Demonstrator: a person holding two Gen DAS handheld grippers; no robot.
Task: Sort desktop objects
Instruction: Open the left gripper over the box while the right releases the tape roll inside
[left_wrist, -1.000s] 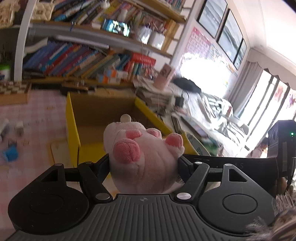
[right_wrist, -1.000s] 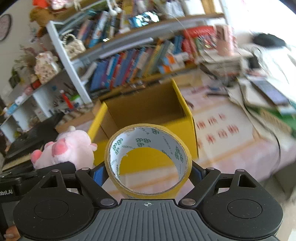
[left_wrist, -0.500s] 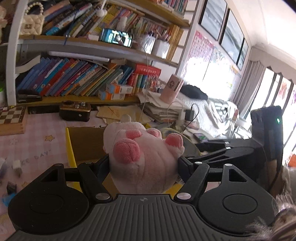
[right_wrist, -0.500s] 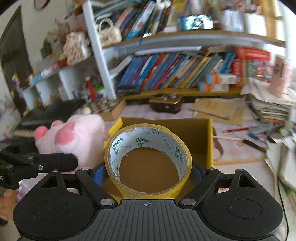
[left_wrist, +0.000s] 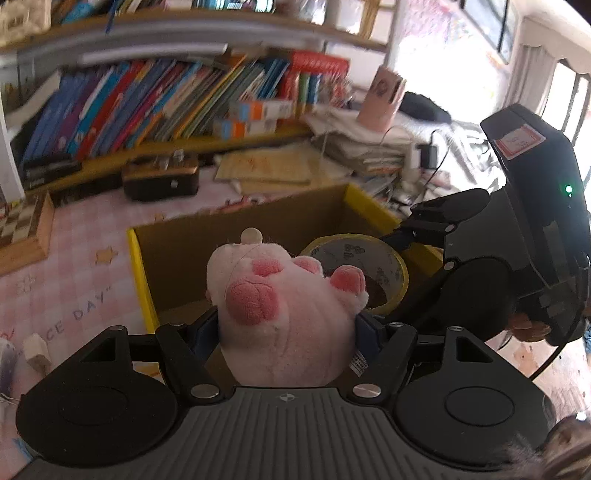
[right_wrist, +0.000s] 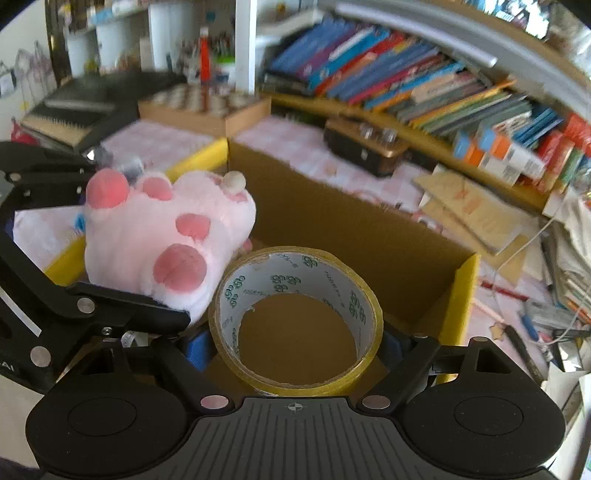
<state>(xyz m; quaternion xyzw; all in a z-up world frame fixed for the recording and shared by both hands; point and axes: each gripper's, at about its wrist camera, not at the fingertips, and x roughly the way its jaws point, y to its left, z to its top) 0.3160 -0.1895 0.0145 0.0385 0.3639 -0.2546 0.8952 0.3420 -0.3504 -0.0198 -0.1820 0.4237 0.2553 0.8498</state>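
2 close wrist views — shared box (left_wrist: 251, 229)

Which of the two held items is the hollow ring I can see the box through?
The yellow tape roll in the right gripper; the box shows through it. The left gripper's pink plush toy is solid.

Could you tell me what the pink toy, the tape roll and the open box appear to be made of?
Pink toy: soft plush fabric, judging by its fuzzy nap and darker pink stitched pads.
Tape roll: glossy yellowish plastic film, probably on a paper core, since the inside is white with green printed logos.
Box: matte brown cardboard inside, with yellow outer faces, likely printed or coated.
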